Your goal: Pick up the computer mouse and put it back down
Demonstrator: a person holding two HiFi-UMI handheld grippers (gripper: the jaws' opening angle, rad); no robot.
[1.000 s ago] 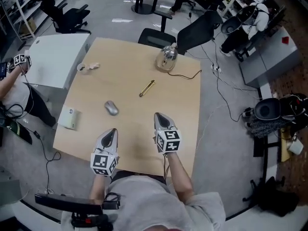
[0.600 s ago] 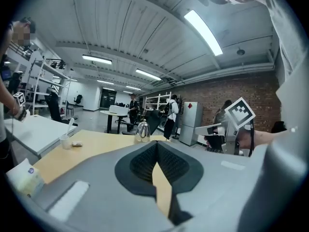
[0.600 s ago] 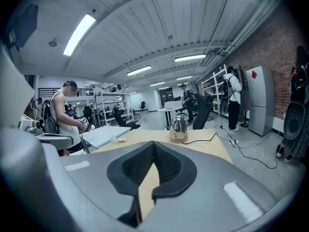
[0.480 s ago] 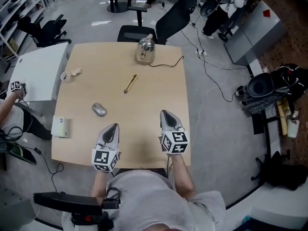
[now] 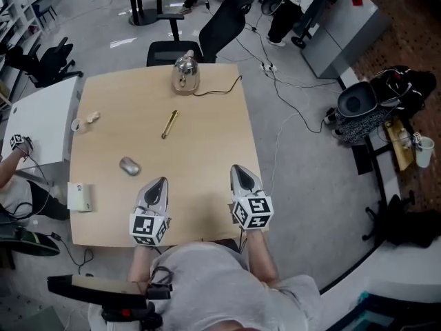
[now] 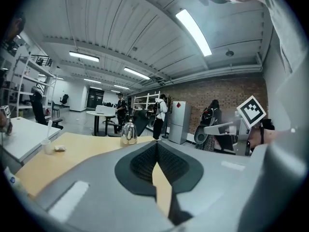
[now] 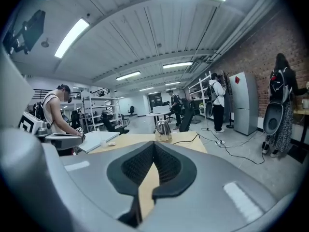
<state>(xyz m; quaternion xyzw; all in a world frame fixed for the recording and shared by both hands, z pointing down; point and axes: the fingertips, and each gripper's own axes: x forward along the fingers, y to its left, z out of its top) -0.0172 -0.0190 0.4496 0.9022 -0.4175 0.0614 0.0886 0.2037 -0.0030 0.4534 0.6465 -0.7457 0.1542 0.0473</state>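
The grey computer mouse (image 5: 129, 165) lies on the wooden table (image 5: 207, 136), left of centre, with neither gripper touching it. My left gripper (image 5: 160, 182) hovers over the near part of the table, a short way to the right of the mouse and nearer to me, shut and empty. My right gripper (image 5: 238, 169) is near the table's right edge, also shut with nothing in it. The left gripper view shows the left gripper (image 6: 157, 144) with its jaws meeting at the tip; the right gripper view shows the same for the right gripper (image 7: 154, 144). The mouse shows in neither gripper view.
A metal kettle (image 5: 185, 74) with a black cable stands at the far edge. A gold pen-like rod (image 5: 170, 124) lies mid-table, with a small cup (image 5: 77, 125) at the left edge and a white box (image 5: 80, 196) at the near left corner. Another person's hand with a marked gripper (image 5: 17, 143) is beside the white side table (image 5: 38, 119).
Both grippers have shifted to the right across the table and back toward its near edge. The mouse, once straight beyond the left gripper, now lies to its left; it has not moved on the table.
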